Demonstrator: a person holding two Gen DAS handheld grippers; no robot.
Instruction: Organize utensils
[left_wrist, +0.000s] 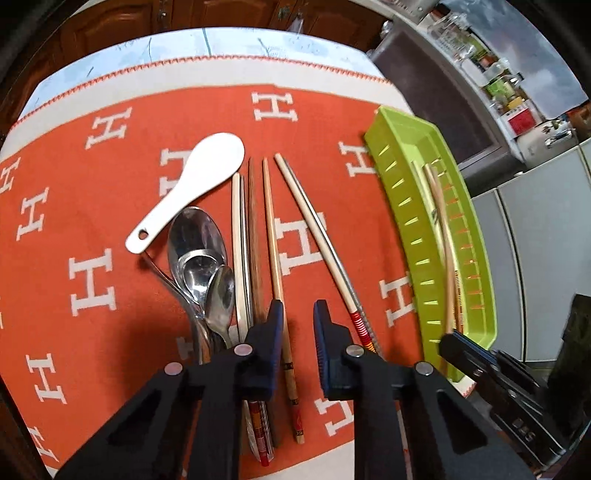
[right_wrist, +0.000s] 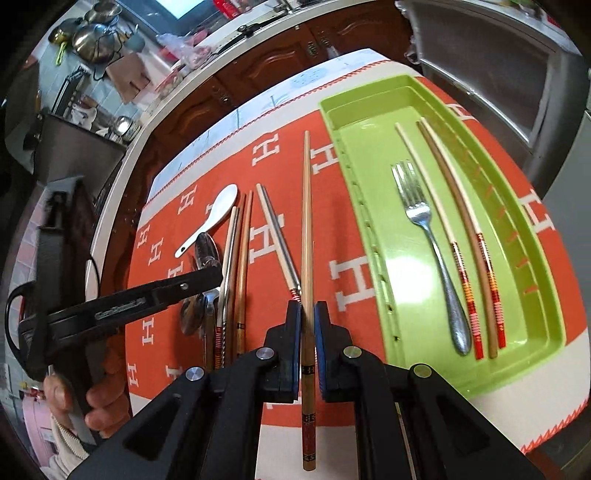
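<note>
My right gripper (right_wrist: 308, 310) is shut on a bamboo chopstick (right_wrist: 306, 221) and holds it above the orange cloth (right_wrist: 347, 236), left of the green tray (right_wrist: 369, 236). The tray holds a fork (right_wrist: 424, 236) and three chopsticks (right_wrist: 476, 266). My left gripper (left_wrist: 298, 308) is open over a loose bamboo chopstick (left_wrist: 271, 229) on the cloth (left_wrist: 110, 184). Beside it lie more chopsticks (left_wrist: 314, 229), metal spoons (left_wrist: 195, 243) and a white ceramic spoon (left_wrist: 195, 181). The tray (left_wrist: 413, 206) stands at the right in the left wrist view.
The cloth covers a table whose far edge meets dark wooden cabinets (right_wrist: 280, 62). A fridge (left_wrist: 535, 229) stands to the right. The left gripper's body (right_wrist: 118, 306) and the hand holding it show at the left of the right wrist view.
</note>
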